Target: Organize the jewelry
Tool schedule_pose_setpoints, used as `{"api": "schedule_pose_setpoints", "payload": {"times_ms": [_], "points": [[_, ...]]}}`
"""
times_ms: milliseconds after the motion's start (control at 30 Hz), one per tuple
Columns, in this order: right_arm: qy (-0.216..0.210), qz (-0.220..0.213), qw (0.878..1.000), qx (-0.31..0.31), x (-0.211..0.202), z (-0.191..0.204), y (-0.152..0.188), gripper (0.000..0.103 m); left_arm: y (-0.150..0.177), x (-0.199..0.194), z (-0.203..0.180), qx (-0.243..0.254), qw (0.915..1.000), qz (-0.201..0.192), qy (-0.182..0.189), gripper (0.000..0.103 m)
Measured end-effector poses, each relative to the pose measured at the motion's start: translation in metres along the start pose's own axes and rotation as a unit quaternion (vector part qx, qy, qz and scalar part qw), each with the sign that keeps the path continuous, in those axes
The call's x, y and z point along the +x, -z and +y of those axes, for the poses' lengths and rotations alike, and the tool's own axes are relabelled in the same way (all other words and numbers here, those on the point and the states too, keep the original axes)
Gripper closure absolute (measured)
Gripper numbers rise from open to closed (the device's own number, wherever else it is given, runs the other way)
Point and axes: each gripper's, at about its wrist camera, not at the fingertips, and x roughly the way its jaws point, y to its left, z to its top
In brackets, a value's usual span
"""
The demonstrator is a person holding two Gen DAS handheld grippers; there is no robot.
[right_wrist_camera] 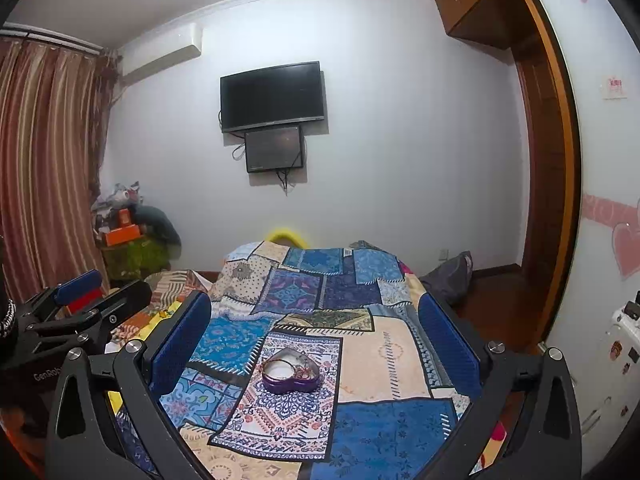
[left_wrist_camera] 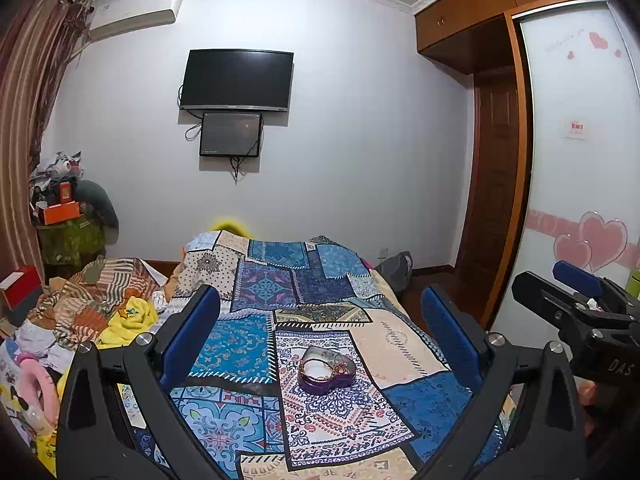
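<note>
A purple heart-shaped tin box (left_wrist_camera: 326, 374) lies open on the patchwork bedspread (left_wrist_camera: 280, 280), with thin jewelry on its right side and a white lining at left. It also shows in the right wrist view (right_wrist_camera: 291, 372). My left gripper (left_wrist_camera: 320, 332) is open and empty, held above the bed with the box between and beyond its fingers. My right gripper (right_wrist_camera: 316, 336) is open and empty, likewise above the bed behind the box. Each gripper shows at the other view's edge: the right gripper (left_wrist_camera: 580, 300) and the left gripper (right_wrist_camera: 80, 304).
Crumpled clothes and blankets (left_wrist_camera: 100, 312) pile at the bed's left. A cluttered stand (left_wrist_camera: 68, 216) stands by the striped curtain. A TV (left_wrist_camera: 237, 80) hangs on the far wall. A wardrobe (left_wrist_camera: 580, 160) and wooden door (left_wrist_camera: 496, 184) stand at right; a dark bag (right_wrist_camera: 448, 276) lies on the floor.
</note>
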Motion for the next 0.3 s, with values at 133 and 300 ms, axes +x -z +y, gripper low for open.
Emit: {"api": "schedule_pose_setpoints", "payload": {"times_ms": [133, 300], "points": [[0.0, 0.004, 1.0, 0.002, 0.003, 0.0, 0.001, 0.0, 0.001, 0.004, 0.0, -0.001, 1.0, 0.004, 0.002, 0.002], [0.002, 0.012, 1.0, 0.0, 0.009, 0.0, 0.003, 0.0, 0.004, 0.013, 0.004, -0.006, 0.9999, 0.011, 0.003, 0.002]]}}
